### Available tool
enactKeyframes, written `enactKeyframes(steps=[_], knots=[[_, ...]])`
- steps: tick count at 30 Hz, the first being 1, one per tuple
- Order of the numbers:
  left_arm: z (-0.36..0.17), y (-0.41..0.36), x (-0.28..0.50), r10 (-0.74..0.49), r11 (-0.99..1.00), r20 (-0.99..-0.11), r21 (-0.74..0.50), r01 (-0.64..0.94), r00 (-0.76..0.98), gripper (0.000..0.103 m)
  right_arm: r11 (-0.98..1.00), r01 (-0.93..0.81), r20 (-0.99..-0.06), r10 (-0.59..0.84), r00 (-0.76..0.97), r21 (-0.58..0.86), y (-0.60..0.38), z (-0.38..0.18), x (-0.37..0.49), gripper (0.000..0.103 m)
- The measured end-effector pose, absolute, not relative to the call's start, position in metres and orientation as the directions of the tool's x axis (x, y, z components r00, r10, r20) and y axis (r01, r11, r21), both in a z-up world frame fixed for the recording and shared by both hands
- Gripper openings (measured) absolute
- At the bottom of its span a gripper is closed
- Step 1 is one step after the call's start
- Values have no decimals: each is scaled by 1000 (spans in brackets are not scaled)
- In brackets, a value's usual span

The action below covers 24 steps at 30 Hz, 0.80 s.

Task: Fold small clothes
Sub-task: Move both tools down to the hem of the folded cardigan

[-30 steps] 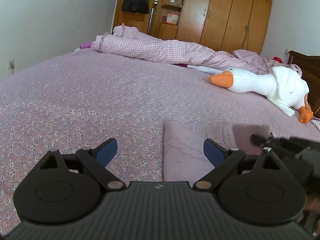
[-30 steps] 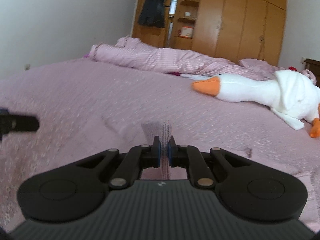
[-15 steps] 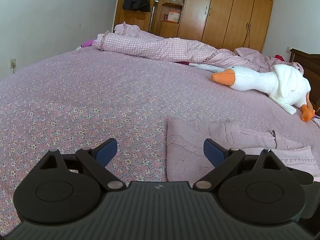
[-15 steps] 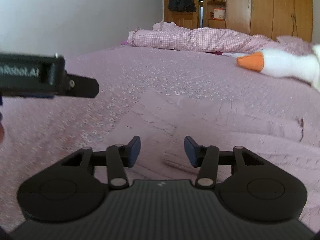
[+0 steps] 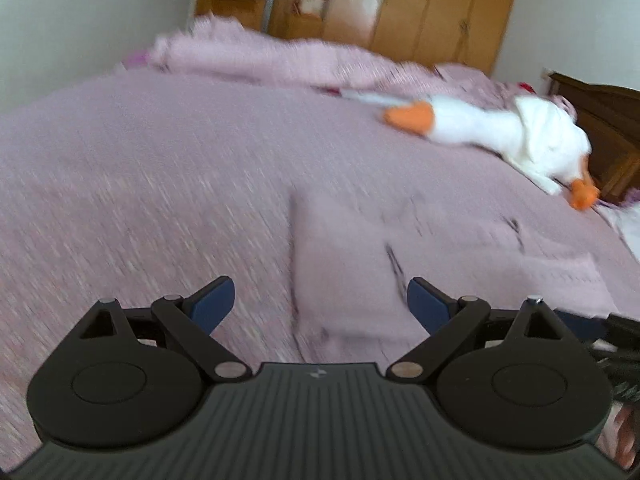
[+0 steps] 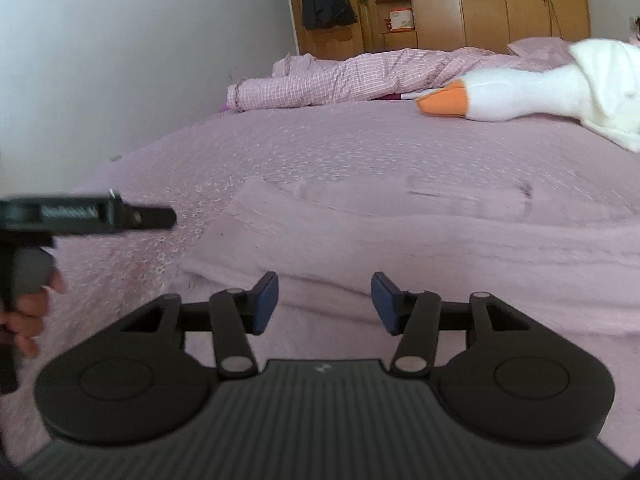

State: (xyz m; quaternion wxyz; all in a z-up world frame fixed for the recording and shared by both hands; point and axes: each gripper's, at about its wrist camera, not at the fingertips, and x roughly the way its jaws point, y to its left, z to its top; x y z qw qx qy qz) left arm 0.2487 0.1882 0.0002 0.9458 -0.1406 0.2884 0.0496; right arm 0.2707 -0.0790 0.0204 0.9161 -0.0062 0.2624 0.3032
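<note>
My left gripper (image 5: 320,304): blue pads spread wide, nothing between them, hovering over near-left edge of pink knit garment (image 5: 400,256) (view blurred). My right gripper (image 6: 324,300): fingers parted, empty, low over same garment lying flat on floral bedsheet (image 6: 320,144). Beyond: goose plush (image 6: 520,92), checked duvet (image 6: 340,80), wooden wardrobe (image 6: 500,0).

Wide bed (image 6: 320,148) under a pink floral sheet. Near edge: folded pink garment (image 6: 420,240) lying flat. Far right: white plush goose (image 6: 520,96), orange beak pointing left. Far side: rumpled pink checked quilt (image 6: 340,80), stretched left to right along the sheet.
</note>
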Motion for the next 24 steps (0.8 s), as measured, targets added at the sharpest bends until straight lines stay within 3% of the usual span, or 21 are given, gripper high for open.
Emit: enactKeyframes(steps=[2,8,12,16,18,21,24], knots=[[-9,189,243,-26,951,-587,-265,-162,809,97,819,-553,-488,548,679,152,-112,25,261,71],[-35,195,215,-191,897,-621,-425,-121,760,99,873,-448,-465,484,742,194,-223,26,221,84],[-45,190,182,-229,874,-587,-475,-101,777,100,899,-327,-463,432,774,292,-301,9,191,84],[-46,171,147,-242,909,-605,-414,-40,759,100,891,-152,-525,383,761,429,-354,-5,179,87],[-47,166,127,-261,907,-618,-419,-30,742,100,849,-163,-502,440,744,502,-367,-11,175,84],[-44,160,105,-289,904,-660,-426,-30,693,100,823,-149,-543,486,685,549,-376,-23,171,84],[-46,157,89,-355,863,-649,-504,-31,673,100,798,-173,-530,528,664,578,-381,-24,163,84]])
